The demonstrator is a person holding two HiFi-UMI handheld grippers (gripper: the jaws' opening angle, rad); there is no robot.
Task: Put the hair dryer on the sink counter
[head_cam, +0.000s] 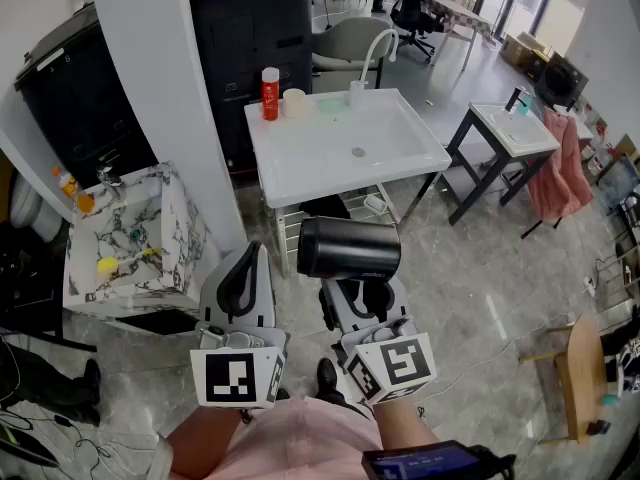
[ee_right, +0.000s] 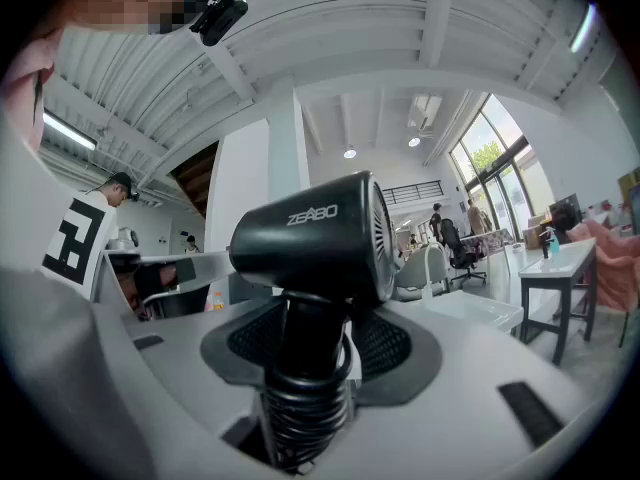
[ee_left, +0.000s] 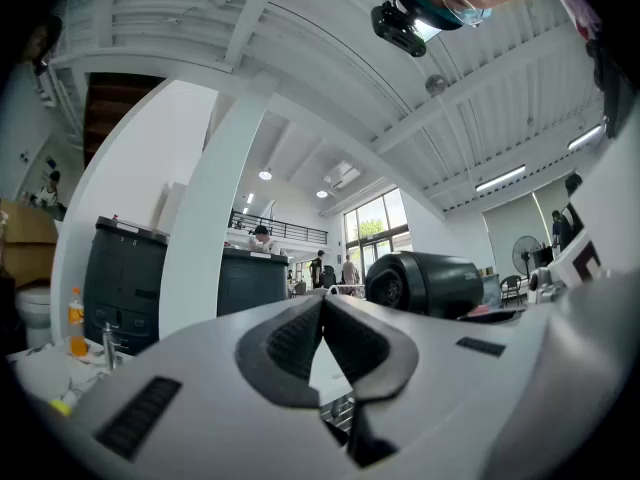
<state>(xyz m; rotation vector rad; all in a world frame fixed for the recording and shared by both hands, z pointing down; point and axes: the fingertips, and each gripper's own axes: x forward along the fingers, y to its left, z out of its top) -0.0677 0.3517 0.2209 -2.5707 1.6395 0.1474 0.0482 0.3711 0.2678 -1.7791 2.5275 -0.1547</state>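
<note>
A black hair dryer point(head_cam: 348, 247) hangs in the air just in front of the white sink counter point(head_cam: 300, 168), barrel level and handle pointing down. My right gripper point(head_cam: 360, 294) is shut on that handle. In the right gripper view the hair dryer point(ee_right: 312, 236) stands upright, its ribbed handle base pinched between the dark pads point(ee_right: 395, 343). My left gripper point(head_cam: 245, 268) hovers beside it on the left, shut and holding nothing. In the left gripper view its pads point(ee_left: 285, 340) meet, and the hair dryer point(ee_left: 432, 284) shows off to the right.
On the counter's far edge stand a red bottle point(head_cam: 270, 93), a white cup point(head_cam: 294, 102) and a curved faucet point(head_cam: 375, 50). A marble-patterned basin point(head_cam: 185, 230) sits to the left, behind a white pillar point(head_cam: 160, 68). A small black-legged table point(head_cam: 536, 140) with a pink cloth point(head_cam: 560, 178) is on the right.
</note>
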